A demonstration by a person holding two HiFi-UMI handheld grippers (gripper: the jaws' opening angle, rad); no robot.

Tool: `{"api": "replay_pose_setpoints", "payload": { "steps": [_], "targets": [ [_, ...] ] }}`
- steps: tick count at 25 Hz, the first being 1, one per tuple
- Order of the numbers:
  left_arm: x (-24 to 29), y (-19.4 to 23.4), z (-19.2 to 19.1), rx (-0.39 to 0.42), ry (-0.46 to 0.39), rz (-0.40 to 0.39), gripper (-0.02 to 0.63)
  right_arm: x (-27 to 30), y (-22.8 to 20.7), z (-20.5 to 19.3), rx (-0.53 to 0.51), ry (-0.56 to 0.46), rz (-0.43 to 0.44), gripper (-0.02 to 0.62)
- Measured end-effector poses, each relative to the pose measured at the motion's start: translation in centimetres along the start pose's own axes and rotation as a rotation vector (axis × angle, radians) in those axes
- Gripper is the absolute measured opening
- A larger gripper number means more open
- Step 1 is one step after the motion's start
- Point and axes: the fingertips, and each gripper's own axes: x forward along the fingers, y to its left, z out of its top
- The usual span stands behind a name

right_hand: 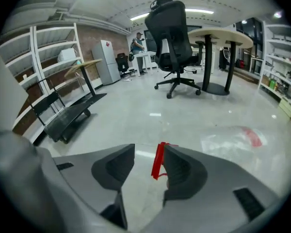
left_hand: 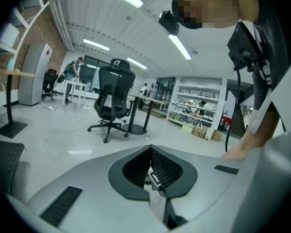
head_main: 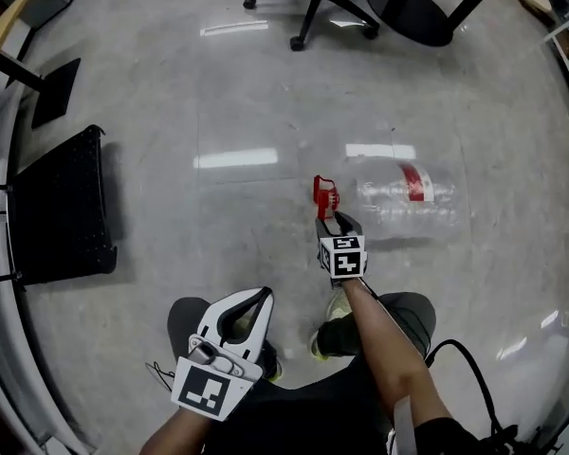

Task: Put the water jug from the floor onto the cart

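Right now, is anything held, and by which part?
Nothing is held. The right gripper is open at the red handle of the water jug, not clamping it; the left gripper is shut, empty.

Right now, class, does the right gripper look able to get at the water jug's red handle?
Probably yes: the right gripper is open, the red handle shows between its fingers, and nothing stands in the way.
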Motion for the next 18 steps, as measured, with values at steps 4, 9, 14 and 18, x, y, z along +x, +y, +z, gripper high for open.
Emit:
{"api": "replay_pose_setpoints", "payload": {
  "steps": [4, 9, 14, 18],
  "targets": [
    [1.6, 2.8, -5.2, -0.028, 0.032, 0.018, 0.005, 5.9, -3.9, -4.1, 0.038, 0.033, -0.064, 0.167],
    [2.9, 5.6, -8.8, -0.042, 0.049, 0.039, 0.005, 8.9, -3.0, -3.2, -0.020, 0.008, -0.063, 0.175],
    [3.6, 6.2, -9.4, -0.007, 0.031, 0.038, 0.005, 11.5, -3.7, -4.2, -0.043, 0.088, -0.127, 0.178],
    [3.5, 5.8, -10.8, 0.008, 0.013, 0.031, 0.005, 12.8, -3.3, -5.4, -0.005, 0.098, -0.082, 0.134]
  ]
}}
